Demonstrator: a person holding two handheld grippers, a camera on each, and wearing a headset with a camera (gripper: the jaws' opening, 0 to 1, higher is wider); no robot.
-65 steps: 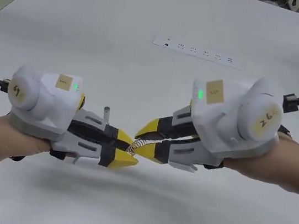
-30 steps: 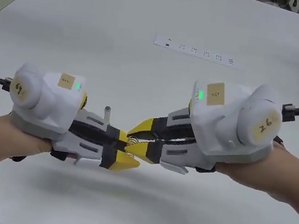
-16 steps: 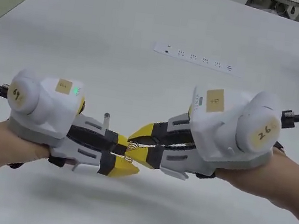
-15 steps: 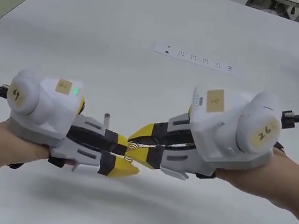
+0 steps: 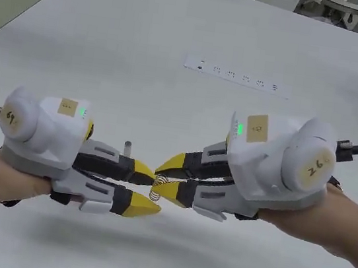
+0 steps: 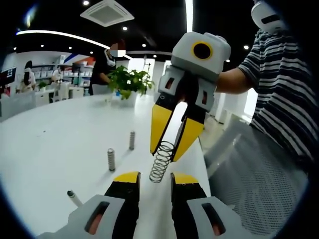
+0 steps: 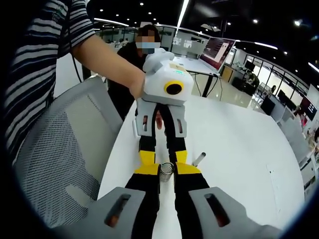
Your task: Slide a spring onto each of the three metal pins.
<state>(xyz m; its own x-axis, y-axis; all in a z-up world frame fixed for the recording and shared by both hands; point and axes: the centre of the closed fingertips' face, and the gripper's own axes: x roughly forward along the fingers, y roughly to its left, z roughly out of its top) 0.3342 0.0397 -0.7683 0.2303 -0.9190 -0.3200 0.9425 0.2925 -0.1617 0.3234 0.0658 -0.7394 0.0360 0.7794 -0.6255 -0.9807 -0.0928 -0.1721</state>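
Spring (image 6: pixel 162 160) sits pinched at its top end in the narrow right claw (image 6: pixel 168 153), its long axis running from 1 to 7 o'clock into the wide left claw (image 6: pixel 155 177), with the bare pin (image 6: pixel 74 197) on the surface (image 6: pixel 60 134) at that claw's 8 o'clock.

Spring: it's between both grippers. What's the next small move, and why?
Probably draw the right gripper, shut on the spring, toward the bare pin. The left gripper stands open around the spring's lower end, so nothing seems to hold it back.
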